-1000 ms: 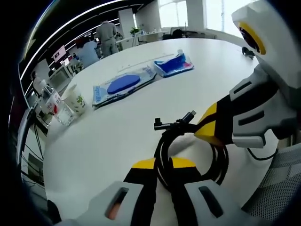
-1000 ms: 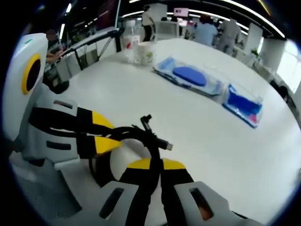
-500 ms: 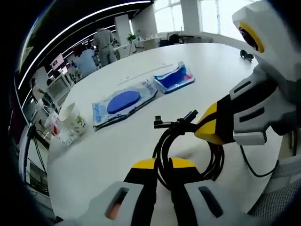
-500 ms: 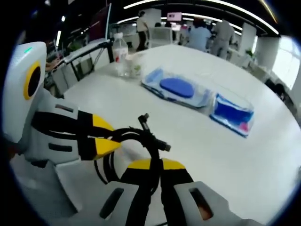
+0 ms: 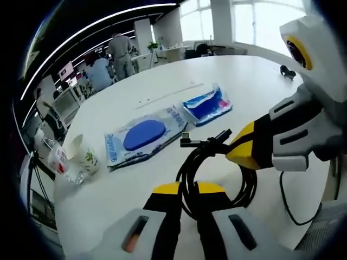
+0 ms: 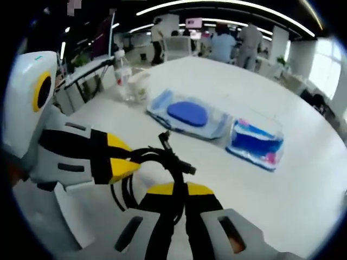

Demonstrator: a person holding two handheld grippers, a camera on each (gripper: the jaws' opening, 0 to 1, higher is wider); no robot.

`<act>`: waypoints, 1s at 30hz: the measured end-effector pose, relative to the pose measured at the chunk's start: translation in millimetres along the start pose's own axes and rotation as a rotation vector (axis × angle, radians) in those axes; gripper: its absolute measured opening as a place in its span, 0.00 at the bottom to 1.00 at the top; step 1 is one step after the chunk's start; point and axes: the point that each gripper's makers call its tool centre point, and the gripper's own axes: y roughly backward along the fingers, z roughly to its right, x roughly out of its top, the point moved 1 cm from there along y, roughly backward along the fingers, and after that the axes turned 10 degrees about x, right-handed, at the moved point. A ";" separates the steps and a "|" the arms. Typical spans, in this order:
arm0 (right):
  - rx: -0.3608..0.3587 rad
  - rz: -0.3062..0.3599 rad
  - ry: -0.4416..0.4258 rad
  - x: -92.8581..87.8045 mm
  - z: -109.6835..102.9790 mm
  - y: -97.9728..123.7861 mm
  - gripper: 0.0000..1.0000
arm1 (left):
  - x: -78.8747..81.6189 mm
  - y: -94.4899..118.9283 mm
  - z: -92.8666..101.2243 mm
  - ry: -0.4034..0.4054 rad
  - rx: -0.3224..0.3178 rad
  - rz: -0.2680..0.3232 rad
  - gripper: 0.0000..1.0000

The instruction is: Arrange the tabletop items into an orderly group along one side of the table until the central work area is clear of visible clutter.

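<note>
The cable [image 5: 217,173], a black coil with its two plugs poking out at the top, hung between both grippers above the table [image 5: 260,70]. The left gripper [image 5: 187,189] had its jaws pressed together on the coil's near loop, and the right gripper [image 6: 179,189] pinched the coil the same way in its own view; each showed in the other's view as a yellow tip meeting the coil from the side. So the coil lay straight ahead of either gripper, touching both, neither nearer than the other.

The relation that mattered was coil to the rest: the flat pack [image 5: 142,136] with the blue oval and the smaller blue pack [image 5: 207,104] lay side by side further out on the table, and the cup [image 5: 87,158] and bottle [image 6: 122,80] stood together near the edge beyond them (to the left in the left gripper view). Those pieces already ran in a rough line. By my judgement the coil needed carrying forward toward that row and setting down at one end, its loops kept flat.
</note>
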 end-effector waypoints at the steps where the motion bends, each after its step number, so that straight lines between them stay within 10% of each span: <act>1: -0.002 0.002 -0.003 1.9 2.3 -0.3 0.02 | 2.8 -1.6 -0.8 0.001 -0.001 0.001 0.08; 17: -0.010 0.016 -0.061 20.6 35.9 -13.2 0.02 | 30.9 -33.8 -6.5 0.024 -0.027 0.006 0.07; 30: -0.002 -0.024 -0.100 11.5 47.3 -30.1 0.02 | 22.8 -55.2 -2.1 0.017 -0.051 -0.040 0.07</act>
